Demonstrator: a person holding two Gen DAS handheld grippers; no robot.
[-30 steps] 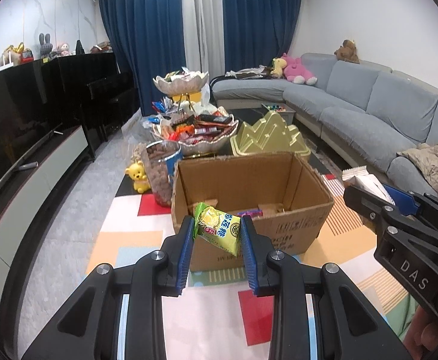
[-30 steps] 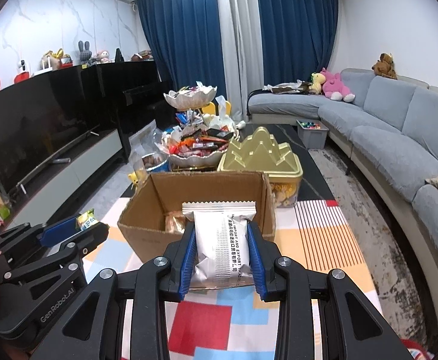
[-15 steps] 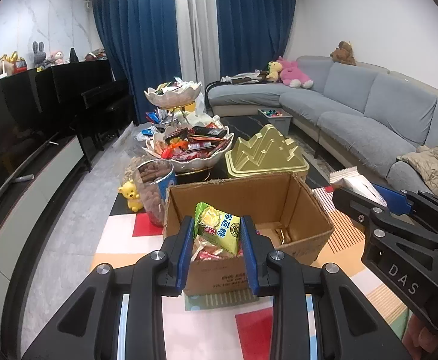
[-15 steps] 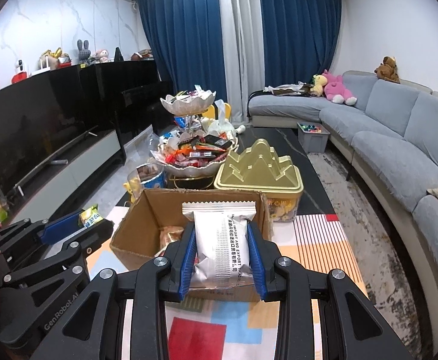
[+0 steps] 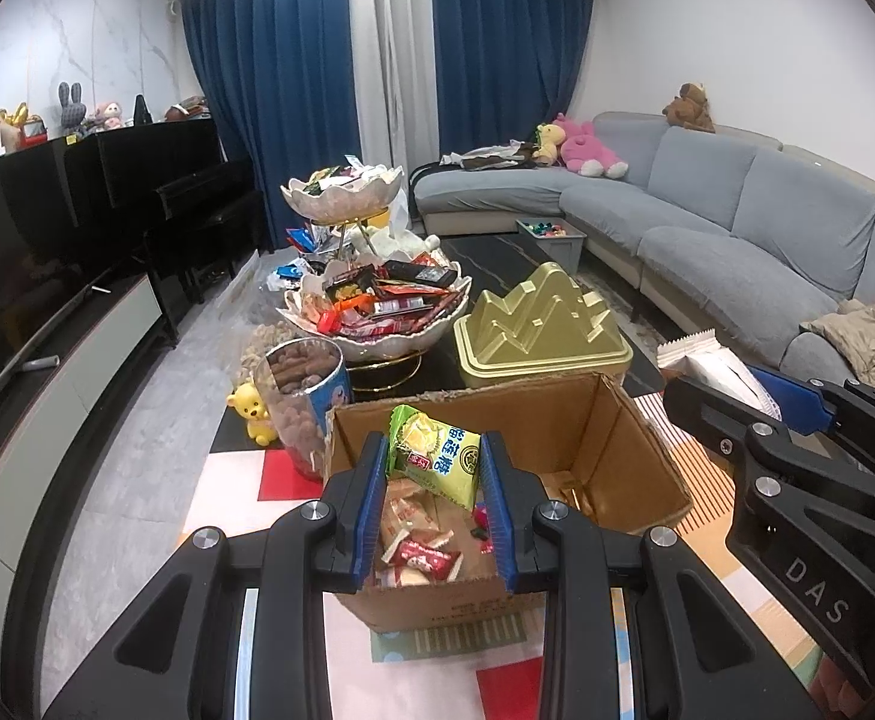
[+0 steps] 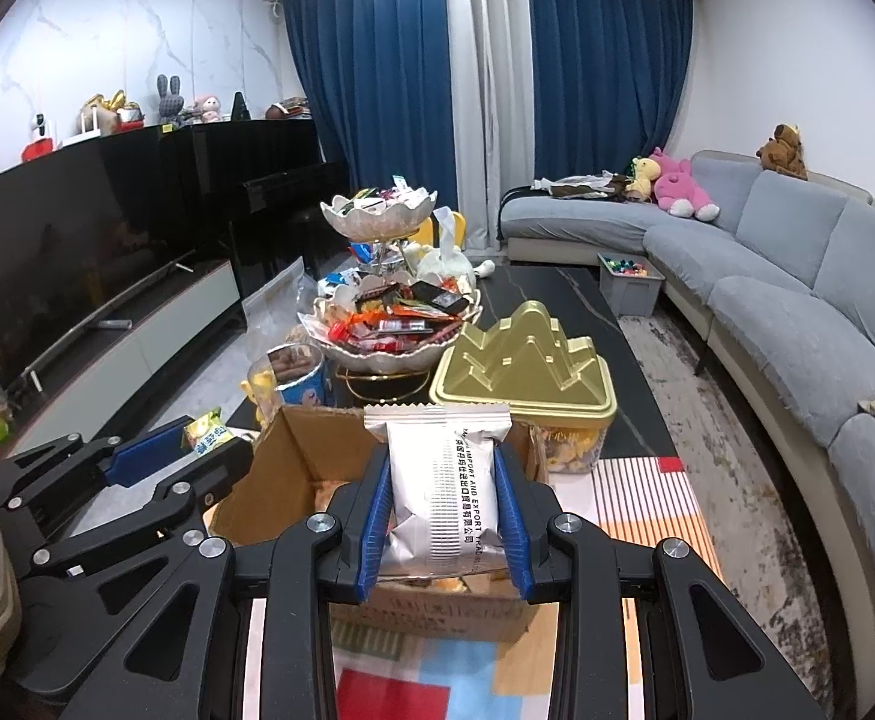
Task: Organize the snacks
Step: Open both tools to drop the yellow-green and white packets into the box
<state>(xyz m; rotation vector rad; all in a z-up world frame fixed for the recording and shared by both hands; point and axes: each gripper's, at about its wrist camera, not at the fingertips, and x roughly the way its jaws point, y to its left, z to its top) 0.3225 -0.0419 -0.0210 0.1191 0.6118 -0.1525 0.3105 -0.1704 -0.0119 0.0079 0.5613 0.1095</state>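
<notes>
Left wrist view is showing the left claw (image 5: 434, 483) clamping one green and yellow crinkly snack packet (image 5: 432, 463) between its blue pads, hanging over the near left part of one open brown cardboard box (image 5: 629, 450). Several small wrapped sweets are lying on the box floor below the packet; the far right corner of the box is showing bare cardboard. The right claw (image 5: 755, 384) is sitting just beside the box's right wall, gripping one white and silver foil pouch (image 5: 704, 363).

Right wrist view is showing that same pouch (image 6: 446, 486) pinched upright between the right claw's (image 6: 443, 516) blue pads, above the box's near edge (image 6: 281, 456). The left claw (image 6: 197, 450) is appearing at the box's left wall with its packet (image 6: 208, 431).

Behind the box, on the dark worktop (image 6: 563, 300), three things are standing: one gold mountain-shaped tin (image 6: 524, 360), one two-tier white scalloped stand (image 6: 386, 276) heaped with wrapped snacks, and one clear tub of brown nuts (image 6: 293, 375). The tin is nearly touching the box's far wall. One grey corner sofa (image 6: 797, 312) is running along the right.
</notes>
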